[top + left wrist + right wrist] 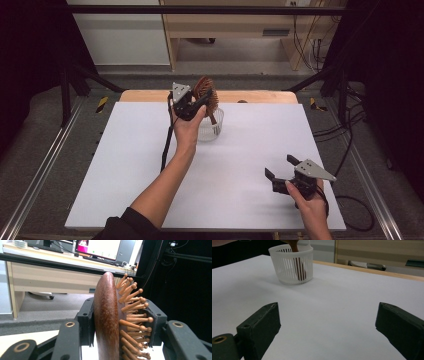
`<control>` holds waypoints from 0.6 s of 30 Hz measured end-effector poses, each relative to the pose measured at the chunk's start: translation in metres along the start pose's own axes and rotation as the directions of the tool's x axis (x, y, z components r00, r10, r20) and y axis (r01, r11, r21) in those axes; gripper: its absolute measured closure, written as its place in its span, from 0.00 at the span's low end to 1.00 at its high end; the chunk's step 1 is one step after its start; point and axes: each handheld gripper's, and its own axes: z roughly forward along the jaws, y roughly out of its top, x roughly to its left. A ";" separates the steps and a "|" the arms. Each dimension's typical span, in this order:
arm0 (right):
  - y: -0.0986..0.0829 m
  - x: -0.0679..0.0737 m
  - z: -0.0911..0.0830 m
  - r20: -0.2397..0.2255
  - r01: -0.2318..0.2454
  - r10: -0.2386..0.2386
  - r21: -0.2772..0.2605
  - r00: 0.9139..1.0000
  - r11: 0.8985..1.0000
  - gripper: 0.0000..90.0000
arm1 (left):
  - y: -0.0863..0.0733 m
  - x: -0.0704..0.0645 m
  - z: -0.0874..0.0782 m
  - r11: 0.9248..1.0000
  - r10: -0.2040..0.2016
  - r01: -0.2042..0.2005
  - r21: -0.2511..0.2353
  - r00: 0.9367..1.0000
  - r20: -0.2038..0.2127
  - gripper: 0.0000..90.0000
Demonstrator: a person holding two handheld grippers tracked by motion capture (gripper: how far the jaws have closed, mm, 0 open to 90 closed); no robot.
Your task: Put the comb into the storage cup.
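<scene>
Now left tongs clenched on hairbrush, handle seemingly inside basket; right tongs released.

Left gripper clamps wooden hairbrush, handle in white basket; right gripper agape.

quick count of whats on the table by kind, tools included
wooden hairbrush: 1
white slatted basket: 1
left tool: 1, shut on the hairbrush
right tool: 1, open
total: 4
</scene>
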 end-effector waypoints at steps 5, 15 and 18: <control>0.000 0.000 0.000 0.000 -0.001 0.001 0.002 1.000 1.000 0.07 | -0.001 0.000 0.000 1.000 0.003 -0.003 0.002 1.000 -0.001 0.57; 0.000 0.001 0.000 -0.001 0.000 0.000 0.003 1.000 1.000 0.07 | -0.005 0.001 -0.001 1.000 0.007 -0.007 0.004 1.000 0.000 0.57; -0.001 0.000 0.001 -0.001 0.001 -0.001 0.005 1.000 1.000 0.07 | -0.005 0.002 -0.001 1.000 0.008 -0.008 0.003 1.000 0.003 0.57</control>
